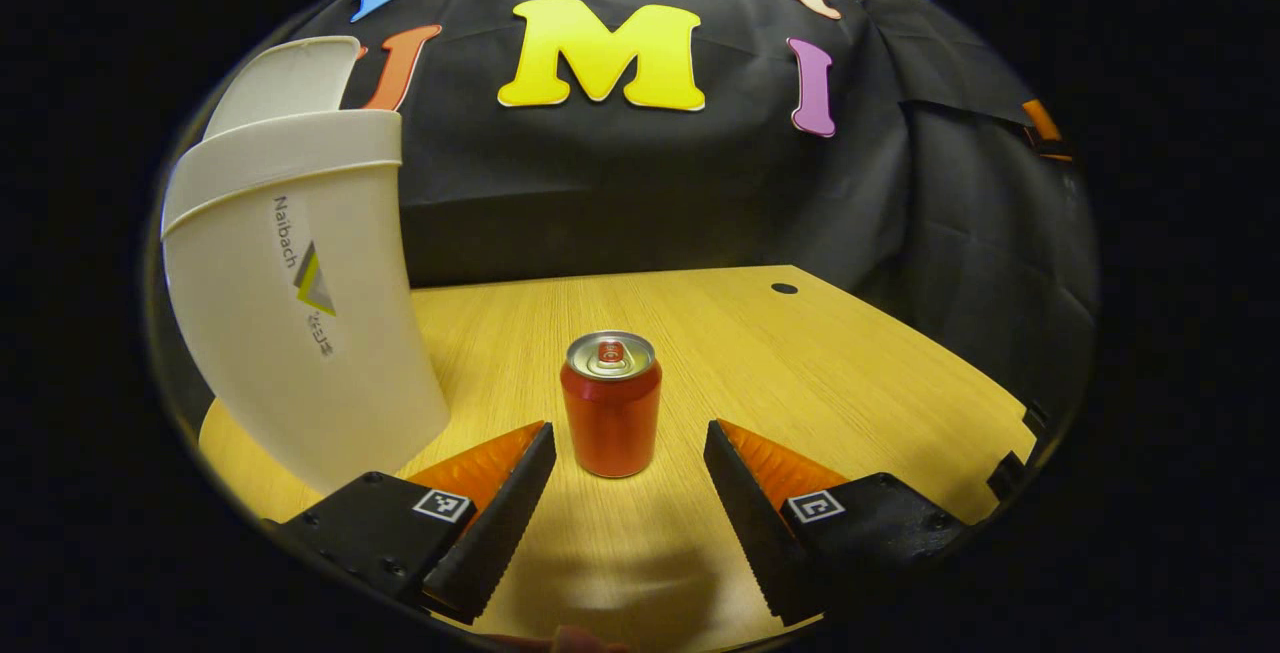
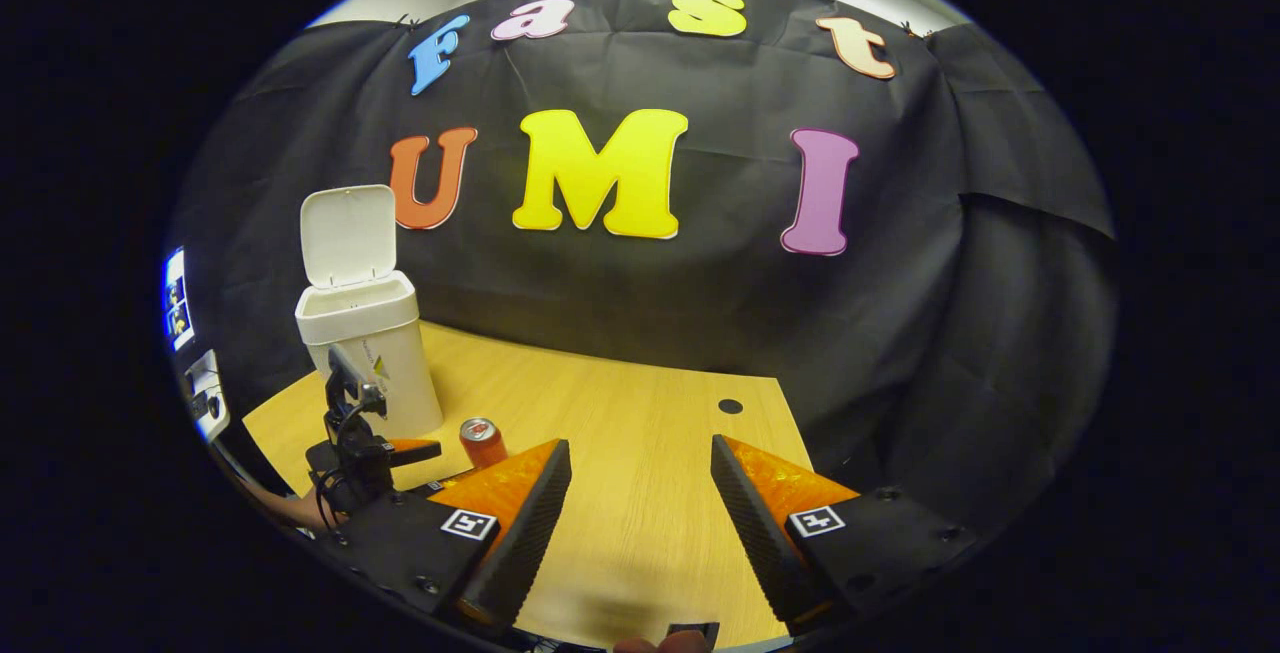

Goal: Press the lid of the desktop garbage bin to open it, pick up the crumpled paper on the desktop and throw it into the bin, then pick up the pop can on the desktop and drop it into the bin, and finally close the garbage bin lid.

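Note:
A red pop can (image 1: pixel 611 405) stands upright on the wooden desk, just ahead of my left gripper (image 1: pixel 630 448), which is open with the can centred in front of the gap between its fingers. The white garbage bin (image 1: pixel 300 303) rises at the left with its lid (image 1: pixel 285 83) up. In the right gripper view the same bin (image 2: pixel 368 353) stands at the far left with its lid (image 2: pixel 348 235) tipped back, and the can (image 2: pixel 483 441) sits to its right. My right gripper (image 2: pixel 640 468) hangs open over the desk, holding nothing. The left gripper (image 2: pixel 410 451) shows beside the can.
The wooden desk (image 1: pixel 800 373) has a small dark hole (image 1: pixel 784 288) toward its back right. Black cloth closes off the back and right side. A hand and cables (image 2: pixel 330 493) show at the lower left of the right gripper view.

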`<state>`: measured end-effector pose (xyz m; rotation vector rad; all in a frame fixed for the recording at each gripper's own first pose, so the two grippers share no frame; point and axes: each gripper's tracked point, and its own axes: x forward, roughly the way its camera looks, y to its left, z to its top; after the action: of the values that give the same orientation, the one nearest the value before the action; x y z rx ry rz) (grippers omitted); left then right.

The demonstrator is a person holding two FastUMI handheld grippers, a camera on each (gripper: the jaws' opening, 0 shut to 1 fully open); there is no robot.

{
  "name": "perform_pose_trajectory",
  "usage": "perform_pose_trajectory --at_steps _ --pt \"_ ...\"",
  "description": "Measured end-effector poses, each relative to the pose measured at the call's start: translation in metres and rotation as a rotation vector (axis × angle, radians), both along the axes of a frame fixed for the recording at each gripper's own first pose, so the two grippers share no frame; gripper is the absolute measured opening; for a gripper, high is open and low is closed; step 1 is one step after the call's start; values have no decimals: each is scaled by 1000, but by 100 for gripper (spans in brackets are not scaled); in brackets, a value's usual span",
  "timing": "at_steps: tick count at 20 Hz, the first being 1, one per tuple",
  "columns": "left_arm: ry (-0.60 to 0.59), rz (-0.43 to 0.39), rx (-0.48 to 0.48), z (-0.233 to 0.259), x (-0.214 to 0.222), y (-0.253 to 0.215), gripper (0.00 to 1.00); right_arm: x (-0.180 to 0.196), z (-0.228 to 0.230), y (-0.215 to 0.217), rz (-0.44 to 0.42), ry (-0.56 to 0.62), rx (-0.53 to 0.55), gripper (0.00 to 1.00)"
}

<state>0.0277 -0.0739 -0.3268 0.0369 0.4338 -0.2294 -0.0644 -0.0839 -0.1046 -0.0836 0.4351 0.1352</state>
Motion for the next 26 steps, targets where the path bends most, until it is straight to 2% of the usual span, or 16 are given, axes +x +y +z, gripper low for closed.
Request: perform_pose_trajectory --at_steps 9,21,22,24,26 --pt "23 55 37 -26 33 6 99 12 -16 -8 1 48 3 90" --pt "72 47 88 -45 52 5 99 20 -31 2 23 85 20 90" --pt "65 52 90 -44 53 5 98 20 -31 1 16 87 23 90" --pt "71 42 87 -44 55 3 89 18 -32 -2 0 93 35 90" --pt "71 33 89 -43 57 2 87 15 -31 -3 -6 93 35 90"
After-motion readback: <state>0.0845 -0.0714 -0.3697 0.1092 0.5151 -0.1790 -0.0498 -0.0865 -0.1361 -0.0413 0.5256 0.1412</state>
